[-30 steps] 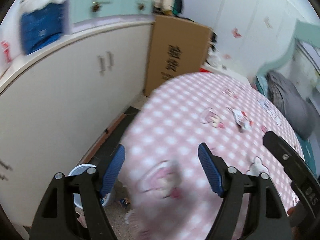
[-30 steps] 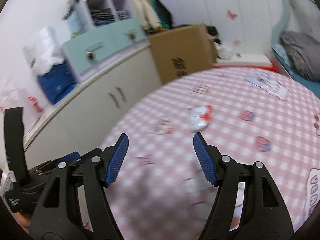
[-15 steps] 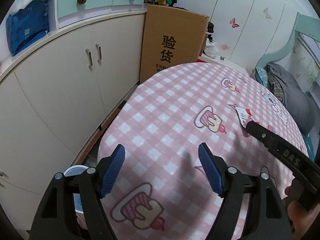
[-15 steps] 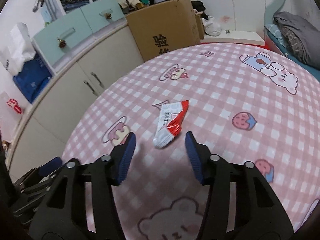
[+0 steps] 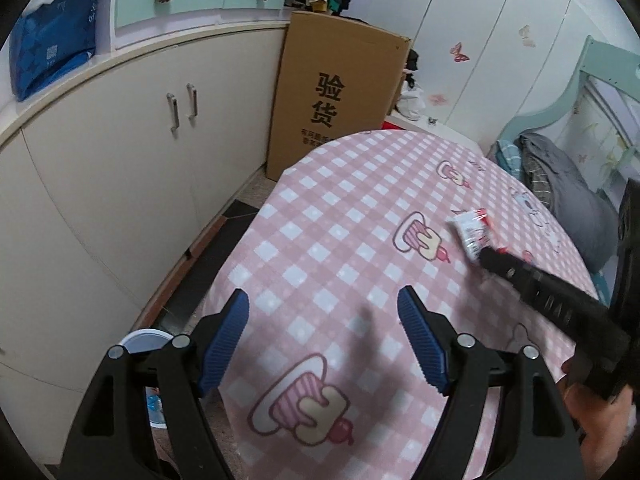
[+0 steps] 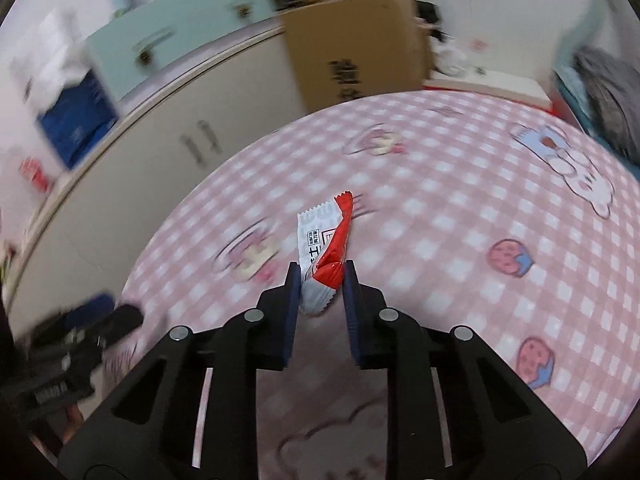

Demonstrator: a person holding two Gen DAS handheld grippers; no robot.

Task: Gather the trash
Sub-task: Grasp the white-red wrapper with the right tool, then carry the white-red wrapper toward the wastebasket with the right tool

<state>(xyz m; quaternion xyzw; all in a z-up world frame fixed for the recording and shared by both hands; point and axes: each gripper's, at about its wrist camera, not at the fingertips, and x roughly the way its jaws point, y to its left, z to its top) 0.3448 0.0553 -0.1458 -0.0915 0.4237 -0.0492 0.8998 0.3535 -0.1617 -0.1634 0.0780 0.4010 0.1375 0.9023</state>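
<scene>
A white and red snack wrapper (image 6: pixel 326 256) sits between the blue pads of my right gripper (image 6: pixel 320 276), which is shut on its near end above the pink checked table (image 6: pixel 440 208). In the left wrist view the same wrapper (image 5: pixel 472 228) shows at the tip of the right gripper, over the table's right side. My left gripper (image 5: pixel 324 328) is open and empty, held over the table's near left edge (image 5: pixel 240 248).
A white cabinet (image 5: pixel 120 160) runs along the left. A tall cardboard box (image 5: pixel 332 96) stands behind the table. A white and blue bin (image 5: pixel 146 344) sits on the floor below the left gripper. A bed with grey bedding (image 5: pixel 568 184) is at the right.
My right gripper moved forward to the wrapper and closed on it. The left gripper stayed open and shifted only slightly over the table edge.
</scene>
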